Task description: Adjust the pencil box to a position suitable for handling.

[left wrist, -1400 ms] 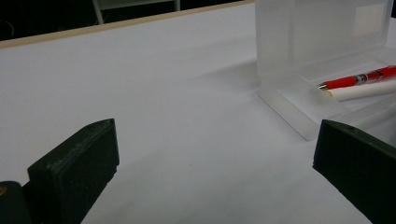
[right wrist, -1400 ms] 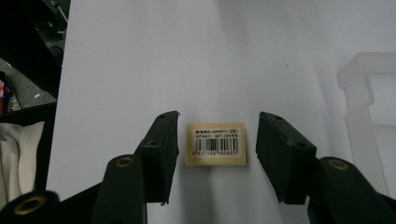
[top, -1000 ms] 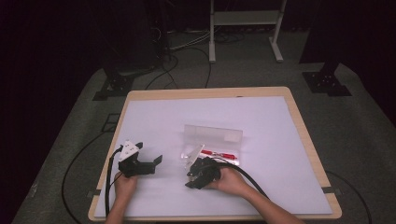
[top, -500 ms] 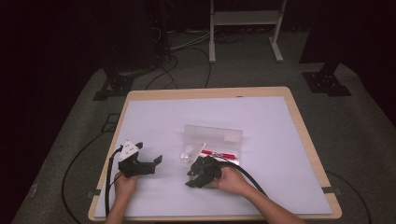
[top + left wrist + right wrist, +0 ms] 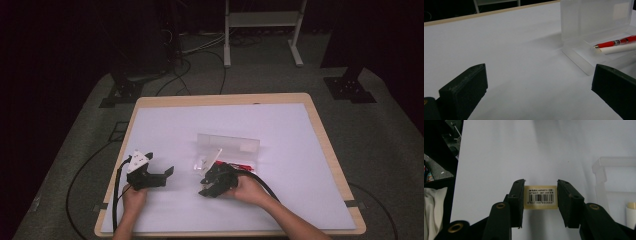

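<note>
Now the right tongs (image 5: 541,202) stand clamped on a small barcoded eraser (image 5: 540,197), lifted just clear of the desk (image 5: 165,125), probably for stowing in the open clear pencil case (image 5: 235,150) beside them. Left tongs (image 5: 536,87) rest apart and empty, with bare desk around them.
</note>
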The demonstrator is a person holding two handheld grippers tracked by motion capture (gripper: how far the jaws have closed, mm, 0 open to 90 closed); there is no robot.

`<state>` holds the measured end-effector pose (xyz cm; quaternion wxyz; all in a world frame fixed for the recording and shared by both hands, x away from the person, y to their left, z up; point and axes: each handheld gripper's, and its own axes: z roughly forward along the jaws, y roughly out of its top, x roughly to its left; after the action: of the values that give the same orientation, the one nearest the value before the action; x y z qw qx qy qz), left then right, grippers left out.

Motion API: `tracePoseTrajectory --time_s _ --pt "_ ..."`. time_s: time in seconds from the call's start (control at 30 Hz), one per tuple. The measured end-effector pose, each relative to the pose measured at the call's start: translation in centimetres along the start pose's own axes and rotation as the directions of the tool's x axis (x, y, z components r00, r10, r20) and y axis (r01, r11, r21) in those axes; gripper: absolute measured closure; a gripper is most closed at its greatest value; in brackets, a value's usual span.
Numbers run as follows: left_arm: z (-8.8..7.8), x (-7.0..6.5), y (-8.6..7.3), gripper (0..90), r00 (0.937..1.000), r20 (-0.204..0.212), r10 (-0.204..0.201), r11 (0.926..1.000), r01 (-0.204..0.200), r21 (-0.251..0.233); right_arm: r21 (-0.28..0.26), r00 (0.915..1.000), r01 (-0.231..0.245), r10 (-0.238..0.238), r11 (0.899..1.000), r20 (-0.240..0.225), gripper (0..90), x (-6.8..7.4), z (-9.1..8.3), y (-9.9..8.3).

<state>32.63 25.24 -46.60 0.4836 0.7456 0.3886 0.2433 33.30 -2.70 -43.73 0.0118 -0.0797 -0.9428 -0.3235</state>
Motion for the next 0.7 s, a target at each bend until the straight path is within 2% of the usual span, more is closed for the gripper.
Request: tracePoseTrajectory --time_s 0.7 --pt "0.0 0.1 0.0 0.0 0.9999 0.002 -0.011 0.9999 0.011 -0.002 -0.013 0.9998 0.013 -0.013 1.000 0.018 58.2 -0.7 -1.3 1.7"
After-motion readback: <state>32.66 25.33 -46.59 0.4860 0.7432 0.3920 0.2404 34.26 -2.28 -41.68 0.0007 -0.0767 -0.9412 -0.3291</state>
